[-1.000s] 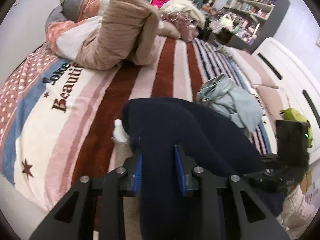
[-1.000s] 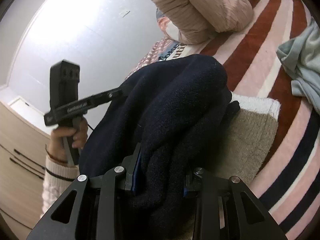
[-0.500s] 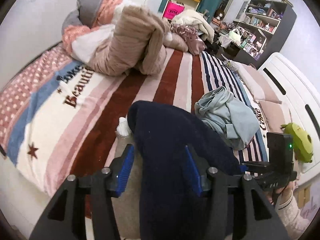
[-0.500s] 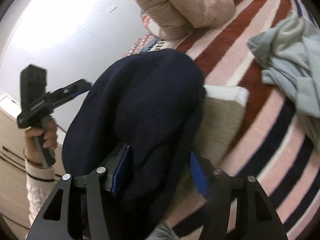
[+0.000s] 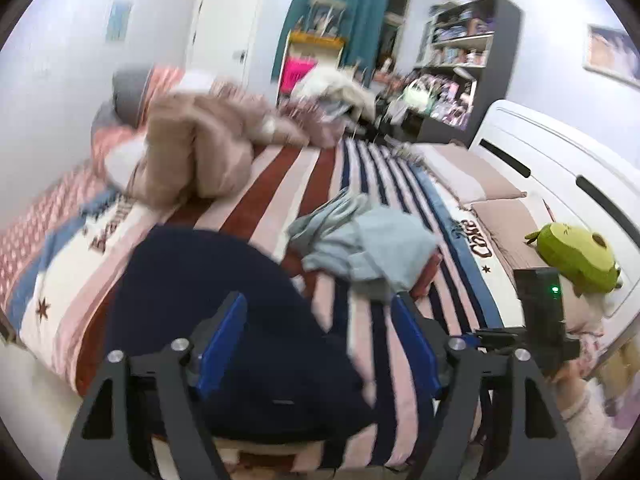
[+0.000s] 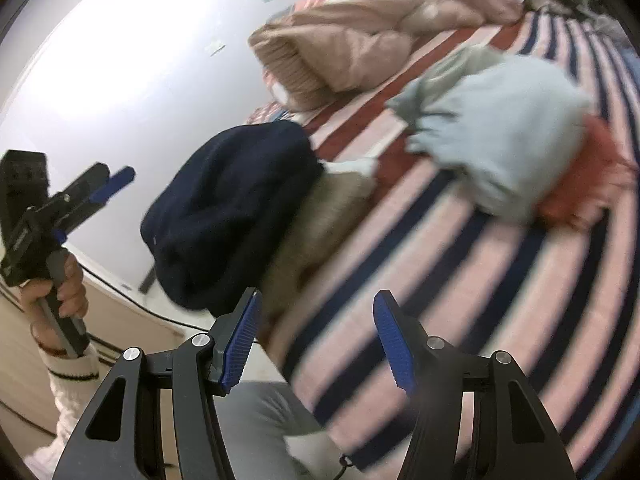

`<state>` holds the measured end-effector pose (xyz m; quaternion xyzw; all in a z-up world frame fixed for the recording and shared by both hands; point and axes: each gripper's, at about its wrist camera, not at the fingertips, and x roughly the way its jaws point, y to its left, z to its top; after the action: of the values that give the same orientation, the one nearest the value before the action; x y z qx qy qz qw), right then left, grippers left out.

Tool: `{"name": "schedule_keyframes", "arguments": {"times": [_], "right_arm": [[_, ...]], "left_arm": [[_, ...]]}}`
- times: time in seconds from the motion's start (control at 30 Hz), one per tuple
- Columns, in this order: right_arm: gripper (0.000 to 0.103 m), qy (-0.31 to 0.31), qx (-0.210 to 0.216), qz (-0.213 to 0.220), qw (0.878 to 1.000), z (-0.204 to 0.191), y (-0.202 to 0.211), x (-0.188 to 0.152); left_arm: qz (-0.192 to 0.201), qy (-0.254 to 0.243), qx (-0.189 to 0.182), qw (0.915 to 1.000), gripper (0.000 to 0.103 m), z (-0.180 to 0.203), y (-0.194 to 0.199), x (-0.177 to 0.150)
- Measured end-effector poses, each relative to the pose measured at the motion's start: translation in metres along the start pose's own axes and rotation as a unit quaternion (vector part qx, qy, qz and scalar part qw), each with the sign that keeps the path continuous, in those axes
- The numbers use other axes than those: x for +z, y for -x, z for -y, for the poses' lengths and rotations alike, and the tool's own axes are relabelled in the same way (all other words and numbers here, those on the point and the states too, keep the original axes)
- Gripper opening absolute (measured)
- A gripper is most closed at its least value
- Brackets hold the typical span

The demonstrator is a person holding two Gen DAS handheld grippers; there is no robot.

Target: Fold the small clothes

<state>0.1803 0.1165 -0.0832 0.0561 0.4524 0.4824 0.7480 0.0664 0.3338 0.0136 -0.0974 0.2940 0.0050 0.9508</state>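
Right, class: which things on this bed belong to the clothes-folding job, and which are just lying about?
Part of the job:
navy garment, lying on a beige garment
crumpled pale blue garment

Just lying about:
beige-pink quilt
green plush toy
striped bedspread

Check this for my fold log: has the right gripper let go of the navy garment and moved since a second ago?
Yes. The right gripper stands open and has swung right, off the navy garment, over the striped blanket.

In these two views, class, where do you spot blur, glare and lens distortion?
Left wrist view: bedding smeared by motion, fisheye bending the shelves. Right wrist view: glare whites out the wall; the striped blanket and pale blue clothes are blurred.
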Motion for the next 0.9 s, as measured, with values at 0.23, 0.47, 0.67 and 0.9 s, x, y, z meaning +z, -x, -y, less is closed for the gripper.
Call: {"name": "schedule_keyframes", "arguments": {"times": [0.23, 0.47, 0.67, 0.9], "right_arm": [[0.055, 0.037, -0.108, 0.07, 0.991, 0.025, 0.092, -0.072], [0.079, 0.085, -0.237, 0.175, 0.952, 0.028, 0.183, -0.144], [0.103, 0.119, -0.295, 0.272, 0.908, 0.018, 0.233, -0.181], [0.103, 0.13, -0.334, 0.293, 0.887, 0.01, 0.253, -0.191]], "left_arm": [[0.114, -0.044, 0.012, 0.9924, 0.091, 0.131, 0.005, -0.053], [0.194, -0.074, 0.052, 0.9768, 0.102, 0.235, -0.007, -0.088], [0.212, -0.097, 0.067, 0.9701, 0.102, 0.277, -0.008, -0.097], [0.201, -0.099, 0.067, 0.9723, 0.102, 0.287, -0.013, -0.101]]}}
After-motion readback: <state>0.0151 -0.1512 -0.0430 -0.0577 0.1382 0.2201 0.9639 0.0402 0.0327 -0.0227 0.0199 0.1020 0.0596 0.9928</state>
